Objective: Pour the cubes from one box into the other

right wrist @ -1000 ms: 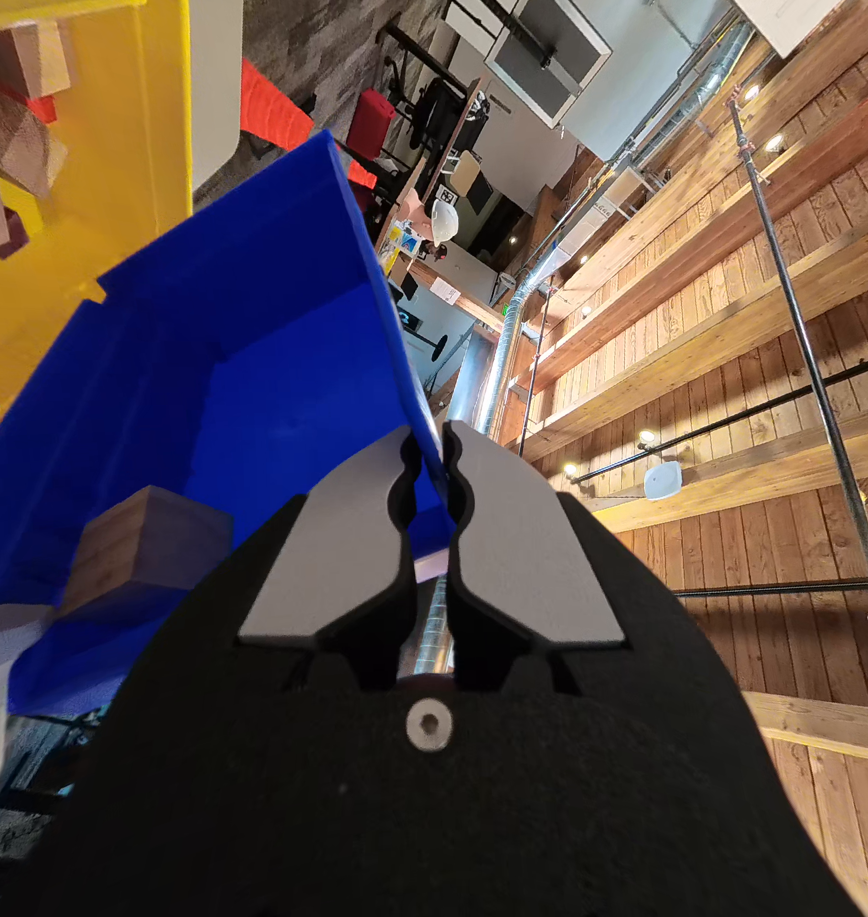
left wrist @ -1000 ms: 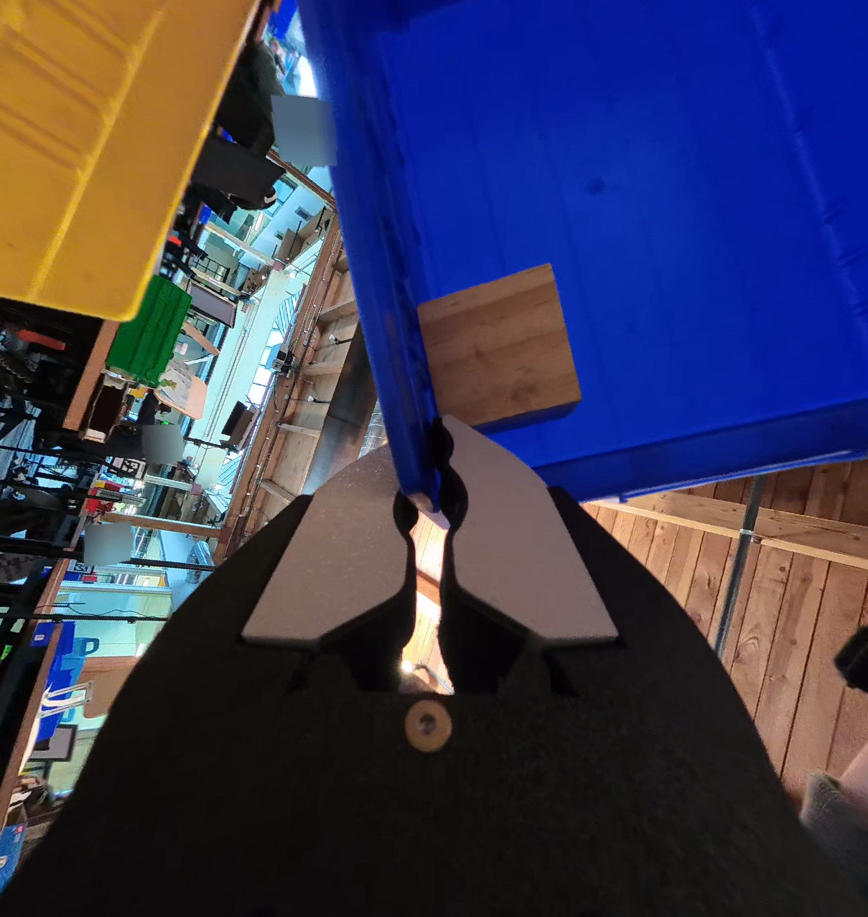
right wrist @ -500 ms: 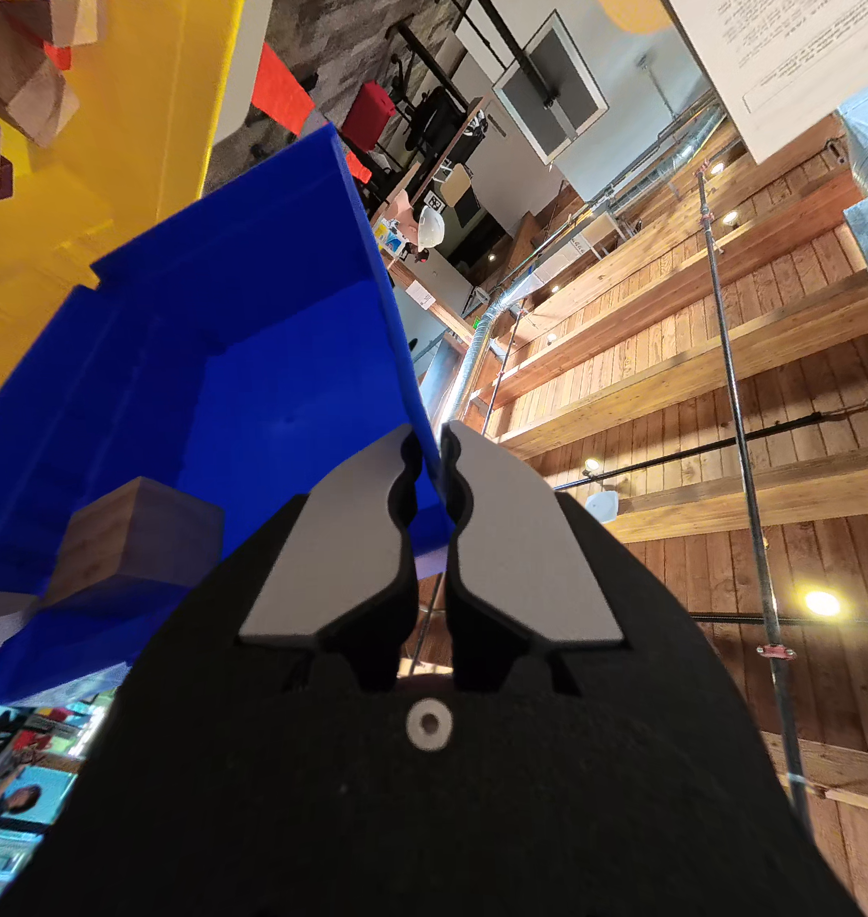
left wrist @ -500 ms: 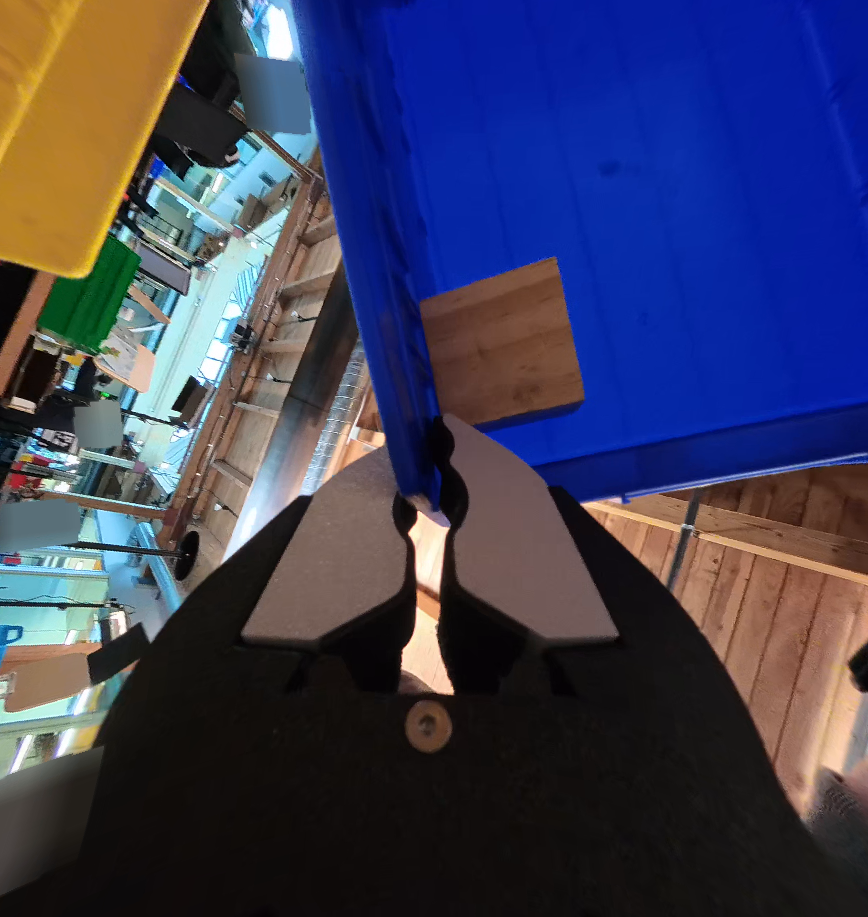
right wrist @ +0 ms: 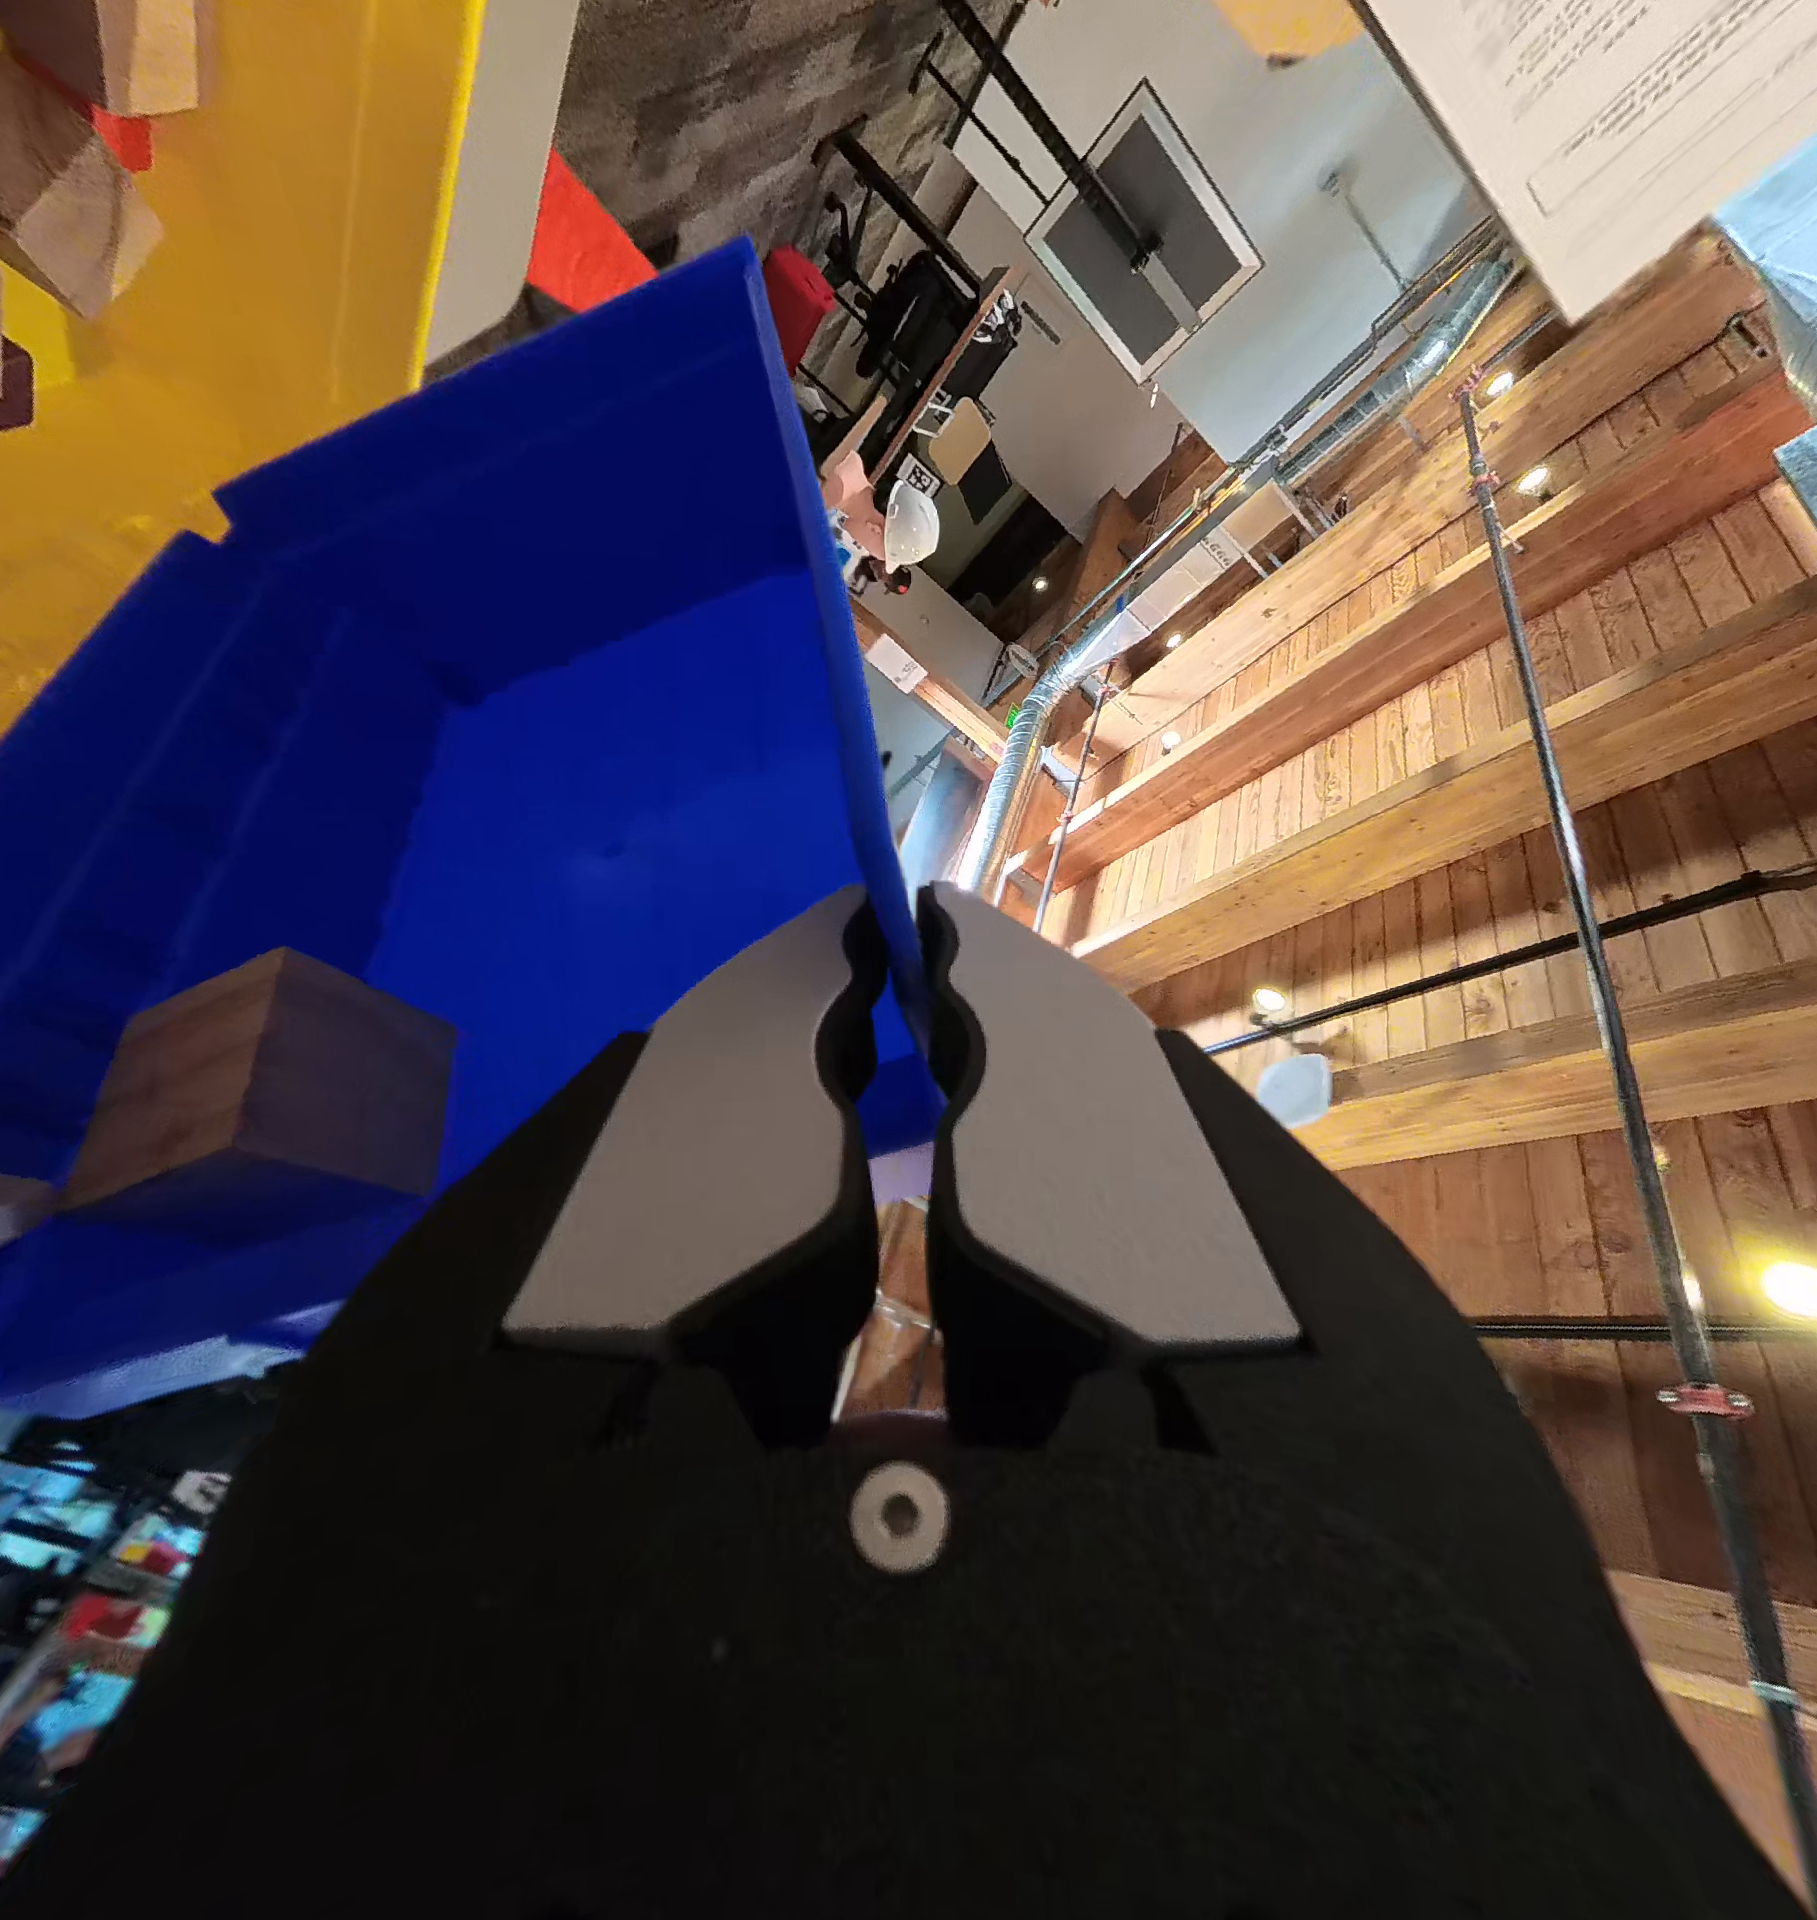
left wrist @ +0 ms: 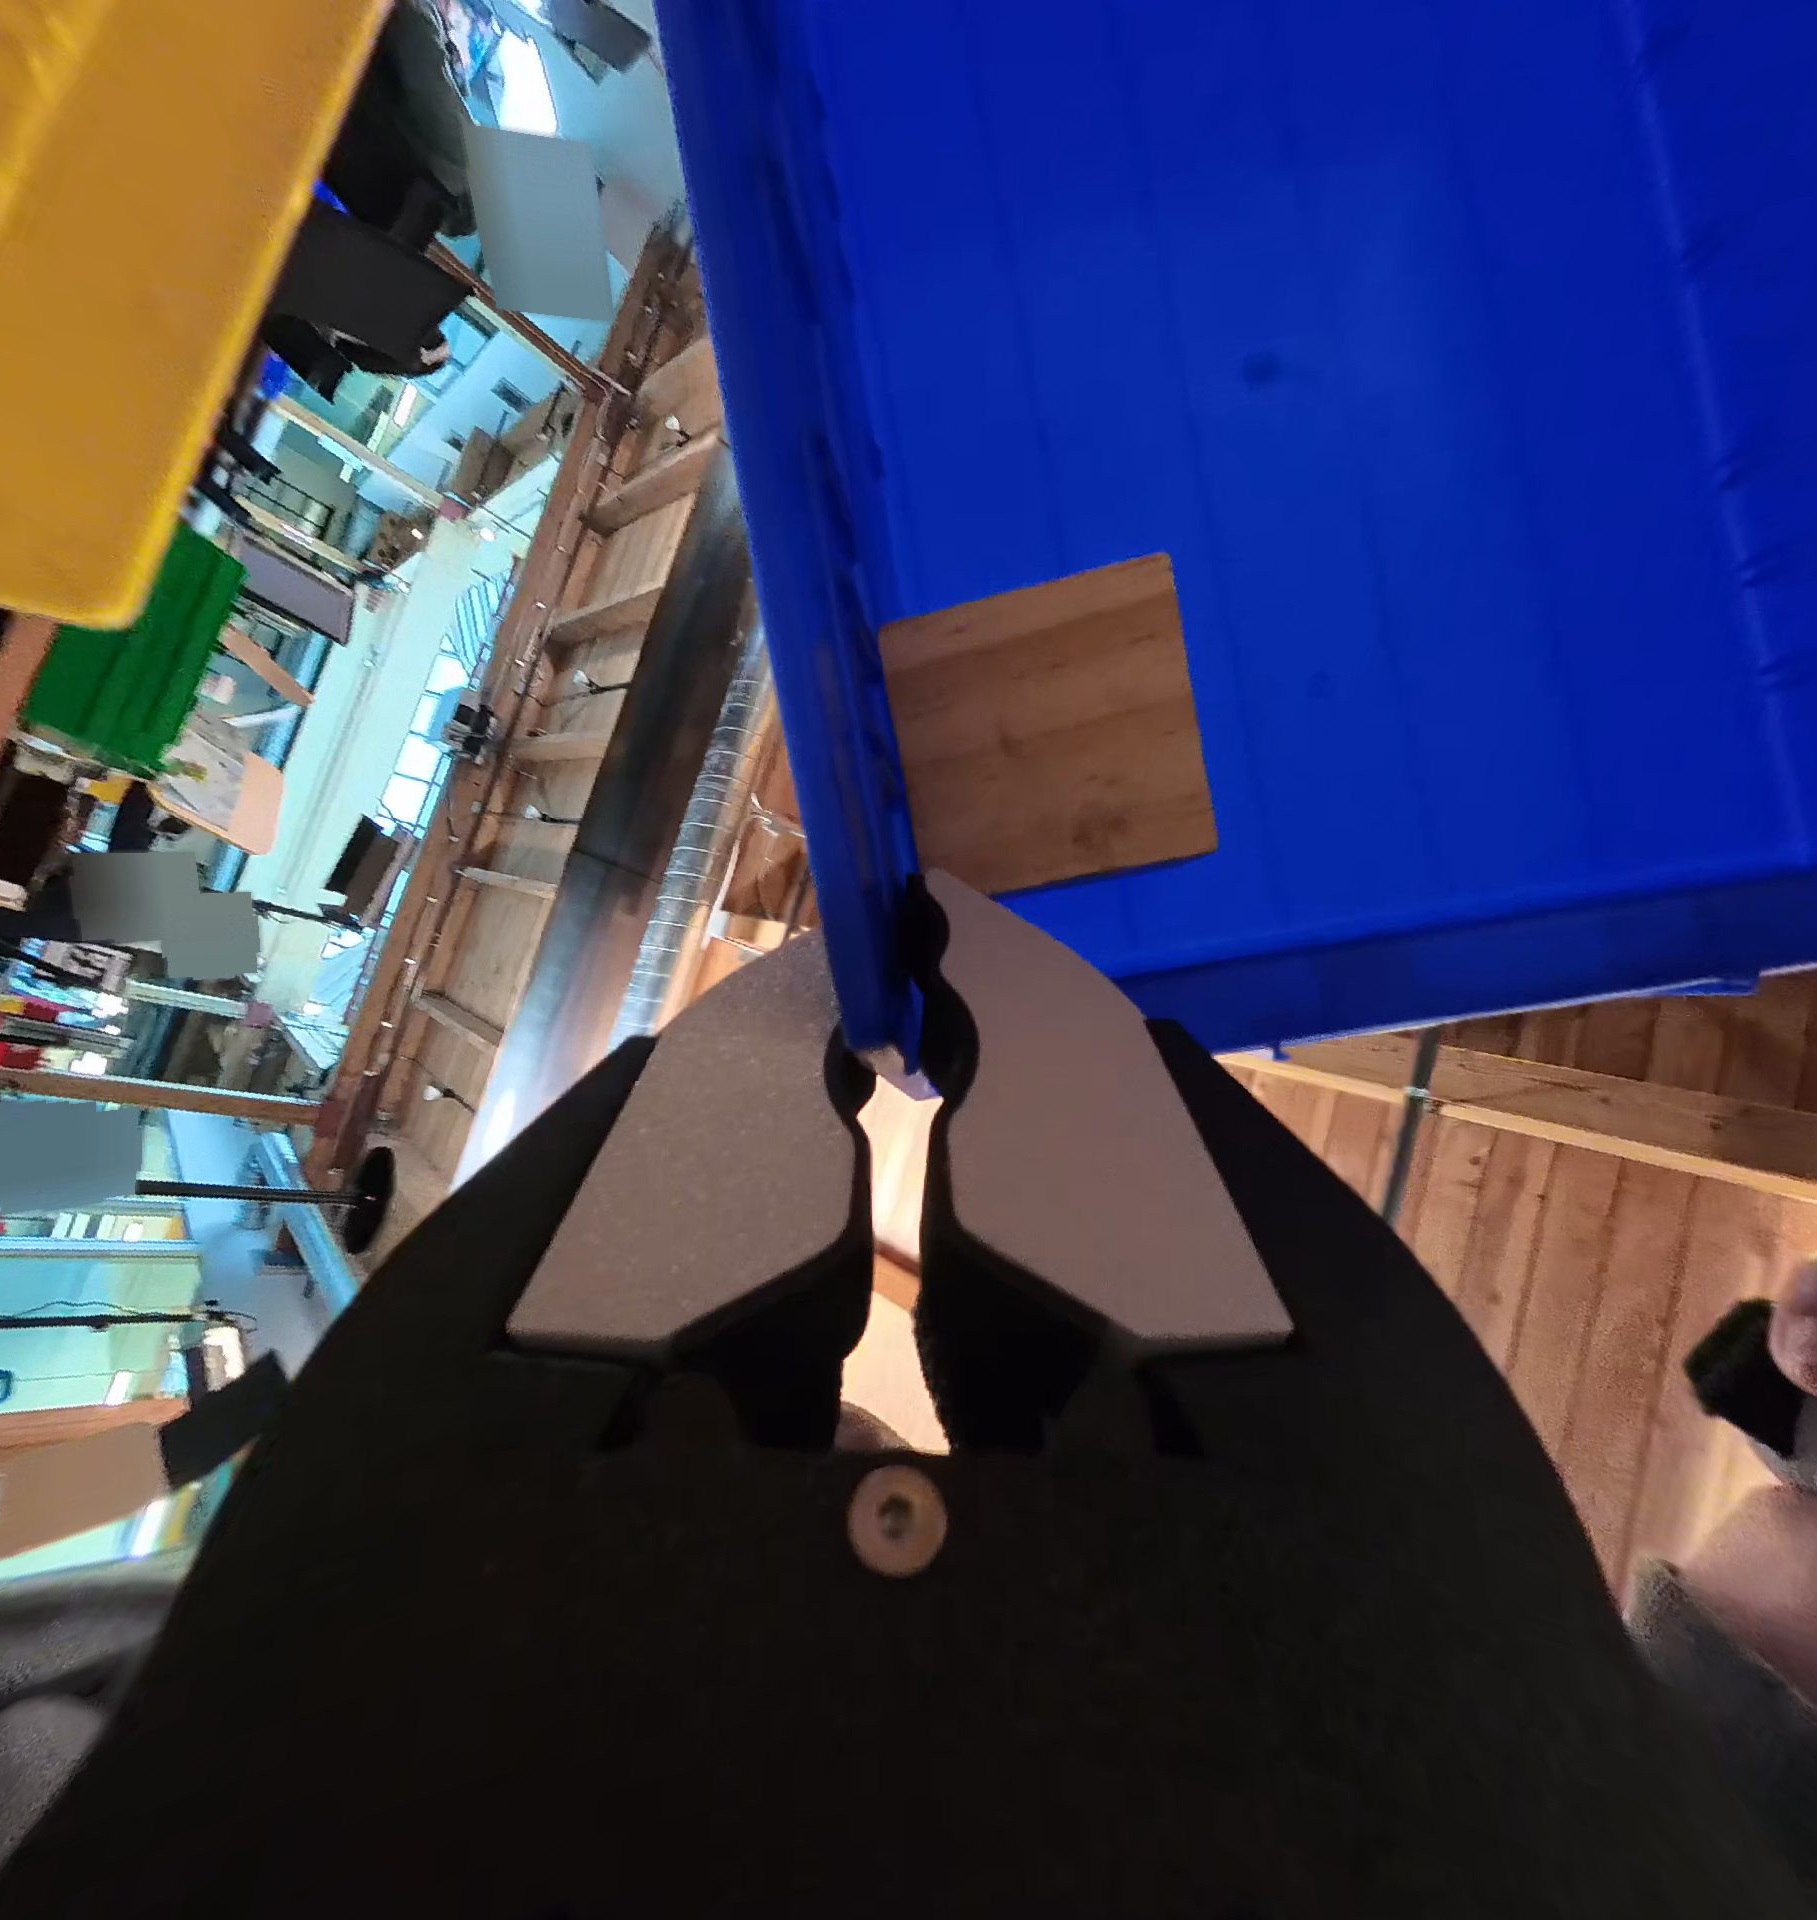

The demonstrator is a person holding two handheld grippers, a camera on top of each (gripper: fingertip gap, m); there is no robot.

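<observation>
I hold a blue box (left wrist: 1351,416) tipped steeply over, both grippers shut on its side walls. My left gripper (left wrist: 899,935) clamps one wall; my right gripper (right wrist: 899,935) clamps the opposite wall (right wrist: 842,748). One wooden cube (left wrist: 1044,727) still sits in the blue box's lower corner, next to the left gripper's fingers; it shows in the right wrist view (right wrist: 260,1081) too. The yellow box (right wrist: 260,343) lies beyond the blue box's open end and holds several wooden cubes (right wrist: 31,197). Its outer wall shows in the left wrist view (left wrist: 104,291).
The views are rolled; wooden ceiling beams (right wrist: 1403,748), metal pipes (right wrist: 1569,831) and a silver duct (left wrist: 634,831) fill the background. A green bin (left wrist: 125,665) and desks stand far off. A hand on the other gripper's handle (left wrist: 1787,1392) shows at right.
Both views have swung as the blue box is turned in the air; the yellow box's place in each view has shifted. The cube in the blue box's corner has not slid. Both grips are unchanged.
</observation>
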